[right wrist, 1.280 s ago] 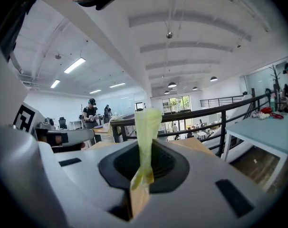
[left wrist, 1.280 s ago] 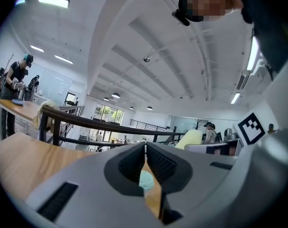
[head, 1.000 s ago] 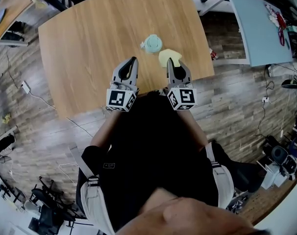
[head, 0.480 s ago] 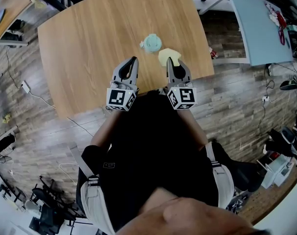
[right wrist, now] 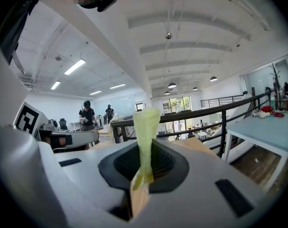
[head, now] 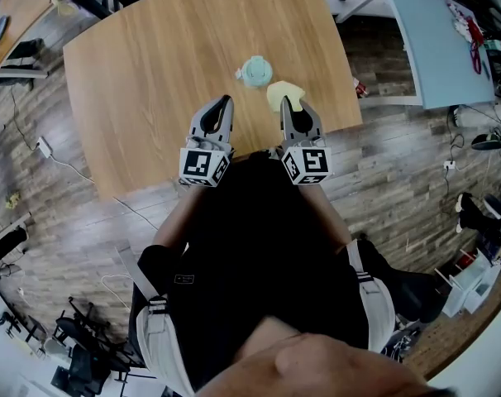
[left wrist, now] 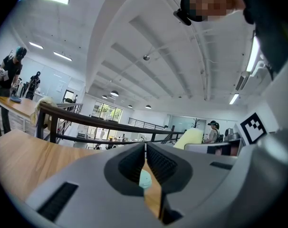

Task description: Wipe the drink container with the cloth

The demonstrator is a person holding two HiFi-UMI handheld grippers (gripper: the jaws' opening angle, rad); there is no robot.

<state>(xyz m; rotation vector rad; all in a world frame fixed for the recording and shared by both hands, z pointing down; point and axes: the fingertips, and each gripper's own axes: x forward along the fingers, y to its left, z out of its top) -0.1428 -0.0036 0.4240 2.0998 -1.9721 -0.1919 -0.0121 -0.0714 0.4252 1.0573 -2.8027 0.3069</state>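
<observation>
A pale teal drink container (head: 255, 73) stands upright on the wooden table (head: 151, 73), near the front edge. Just right of it lies a yellow cloth (head: 280, 93). My right gripper (head: 287, 104) is shut on the near edge of that cloth; in the right gripper view the cloth (right wrist: 147, 127) rises as a thin strip pinched between the jaws of the right gripper (right wrist: 144, 151). My left gripper (head: 226, 100) hovers a little to the left of and short of the container, shut on nothing. Through the slit in the left gripper (left wrist: 145, 148) a bit of the container (left wrist: 145, 179) shows.
A light blue table (head: 436, 44) stands to the right across a strip of wood floor. Dark railing and another wooden desk (head: 19, 7) lie at the far left. Cables trail on the floor (head: 44, 147) left of the table.
</observation>
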